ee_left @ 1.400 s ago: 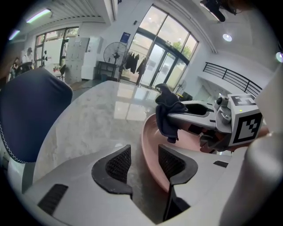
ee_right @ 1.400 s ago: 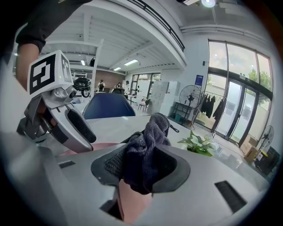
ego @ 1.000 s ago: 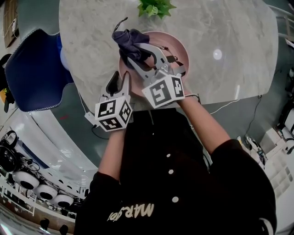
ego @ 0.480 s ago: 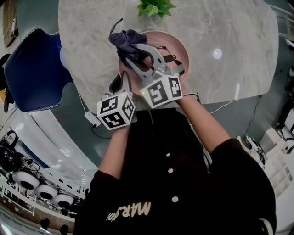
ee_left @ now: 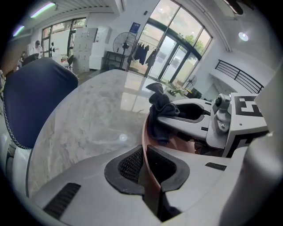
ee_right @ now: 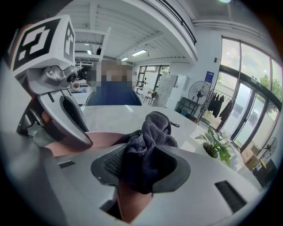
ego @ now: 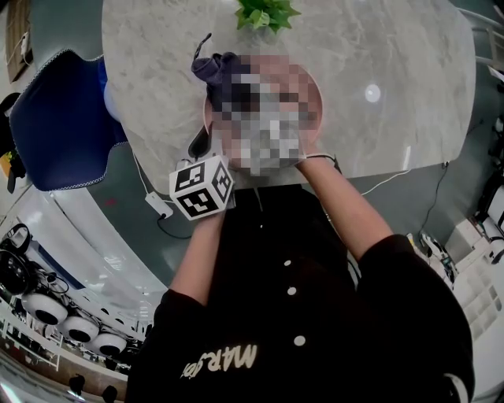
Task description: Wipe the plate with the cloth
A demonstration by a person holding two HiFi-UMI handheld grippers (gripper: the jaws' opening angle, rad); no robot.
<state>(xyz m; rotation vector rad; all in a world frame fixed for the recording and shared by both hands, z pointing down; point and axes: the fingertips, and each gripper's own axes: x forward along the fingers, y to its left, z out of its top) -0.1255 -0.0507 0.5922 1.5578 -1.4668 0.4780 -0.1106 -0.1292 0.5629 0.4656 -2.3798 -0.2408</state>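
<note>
In the head view a blue padded chair (ego: 55,126) stands at 9 o'clock of the round, grey-veined marble bench (ego: 394,47). The left gripper (ee_left: 144,163) has just been closing its fingers, and their ribbed black pads pinch the thin rim of the smooth pink plate (ee_right: 99,139) at about 8 o'clock. A dark, nappy cloth (ee_right: 150,137) lies bunched on the plate at 11 o'clock, clamped in the fingers of the right gripper (ee_right: 141,167). A mosaic patch covers most of the plate in the head view.

A green plant (ego: 266,12) is sitting at the far edge of a marble table (ego: 394,118), a blue chair (ego: 55,118) standing just beside the table.
</note>
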